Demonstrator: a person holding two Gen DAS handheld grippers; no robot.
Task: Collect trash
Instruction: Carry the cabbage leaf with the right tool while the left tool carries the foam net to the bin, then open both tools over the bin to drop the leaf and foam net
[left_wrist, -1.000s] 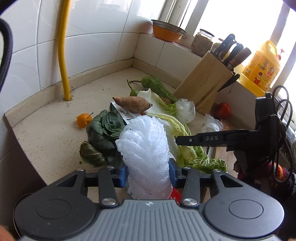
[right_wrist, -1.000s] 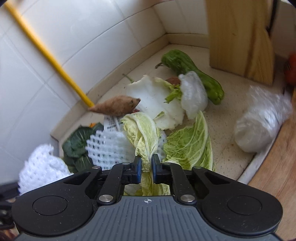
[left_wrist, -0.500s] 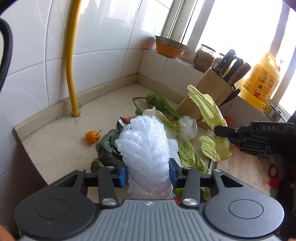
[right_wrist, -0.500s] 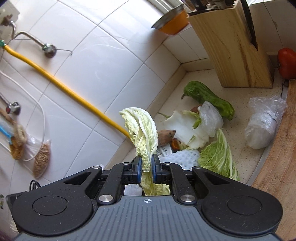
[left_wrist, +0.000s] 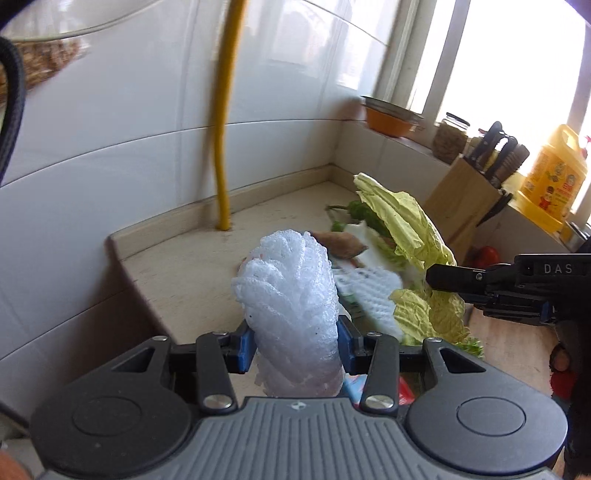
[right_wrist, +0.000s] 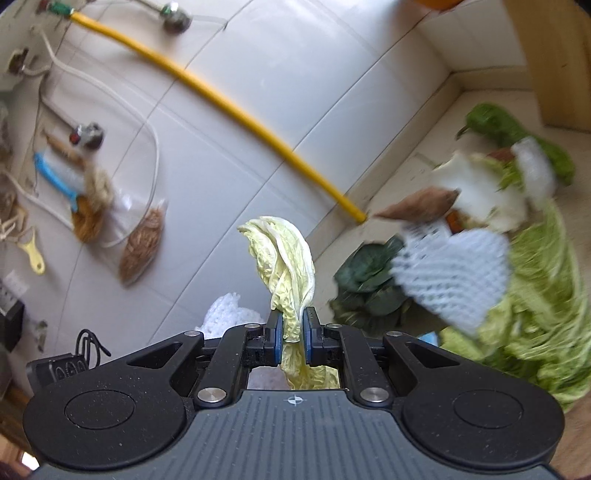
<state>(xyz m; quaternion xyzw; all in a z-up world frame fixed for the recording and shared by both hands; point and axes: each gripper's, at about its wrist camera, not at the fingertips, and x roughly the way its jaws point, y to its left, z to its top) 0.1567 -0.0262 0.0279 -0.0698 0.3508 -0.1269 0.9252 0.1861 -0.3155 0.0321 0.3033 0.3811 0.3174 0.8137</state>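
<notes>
Left gripper (left_wrist: 295, 343) is clamped on a white foam net (left_wrist: 290, 295) that sticks up between its fingers, held above the counter (left_wrist: 184, 273) edge. Right gripper (right_wrist: 293, 334) is pinched tight on a limp cabbage leaf (right_wrist: 284, 266), lifted off the pile and pointing toward the tiled wall (right_wrist: 295, 92). Past its fingers to the right: another foam net (right_wrist: 454, 269), a sweet potato (right_wrist: 417, 203), more greens.

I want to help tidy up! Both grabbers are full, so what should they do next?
Probably carry both loads to a bin, though none shows. The left gripper already clamps the white foam net, and the right gripper pinches a cabbage leaf lifted off the counter.
</notes>
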